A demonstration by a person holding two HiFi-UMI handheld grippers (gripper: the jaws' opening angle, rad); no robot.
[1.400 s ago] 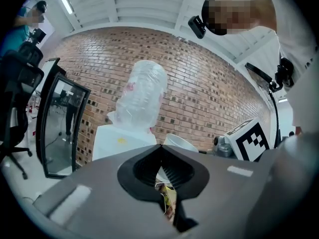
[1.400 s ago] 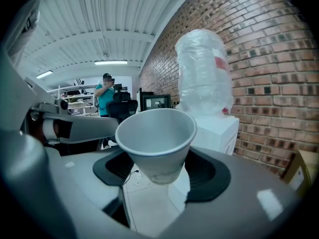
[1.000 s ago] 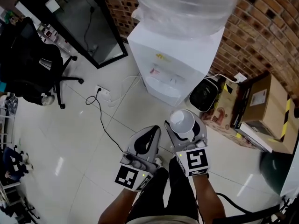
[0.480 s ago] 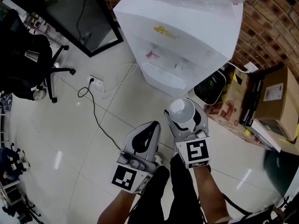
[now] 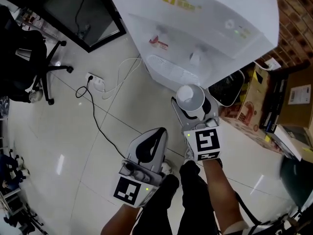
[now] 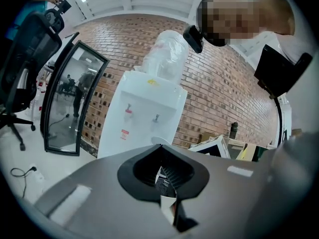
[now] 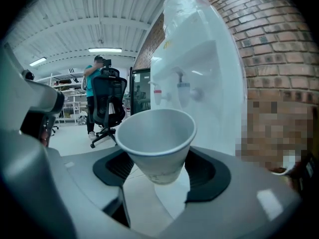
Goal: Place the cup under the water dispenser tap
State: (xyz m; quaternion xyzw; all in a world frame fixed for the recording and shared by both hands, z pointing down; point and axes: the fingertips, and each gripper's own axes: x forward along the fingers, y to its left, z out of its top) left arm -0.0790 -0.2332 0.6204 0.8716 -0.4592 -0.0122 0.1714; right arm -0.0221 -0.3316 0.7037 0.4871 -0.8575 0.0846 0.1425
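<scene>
An empty white paper cup (image 5: pixel 190 97) stands upright between the jaws of my right gripper (image 5: pixel 192 106), which is shut on the cup's lower wall (image 7: pixel 158 164). The white water dispenser (image 5: pixel 195 23) rises just ahead of it. Its red tap (image 5: pixel 158 38) and pale tap (image 5: pixel 195 58) hang over a drip tray (image 5: pixel 172 70). The cup is in front of the tray, short of the taps and a little right of them. In the right gripper view both taps (image 7: pixel 182 90) show above the cup's rim. My left gripper (image 5: pixel 152 140) is lower left, shut and empty (image 6: pixel 166 180).
A black office chair (image 5: pixel 29 58) and a black-framed glass panel (image 5: pixel 83 13) stand to the left. A cable (image 5: pixel 100 124) runs over the tiled floor from a socket. Cardboard boxes (image 5: pixel 293 97) and a black appliance (image 5: pixel 227 88) crowd the brick wall on the right.
Both grippers have dropped lower and come nearer the dispenser, which now fills more of the head view. The cup stays gripped and now sits close to the drip tray.
</scene>
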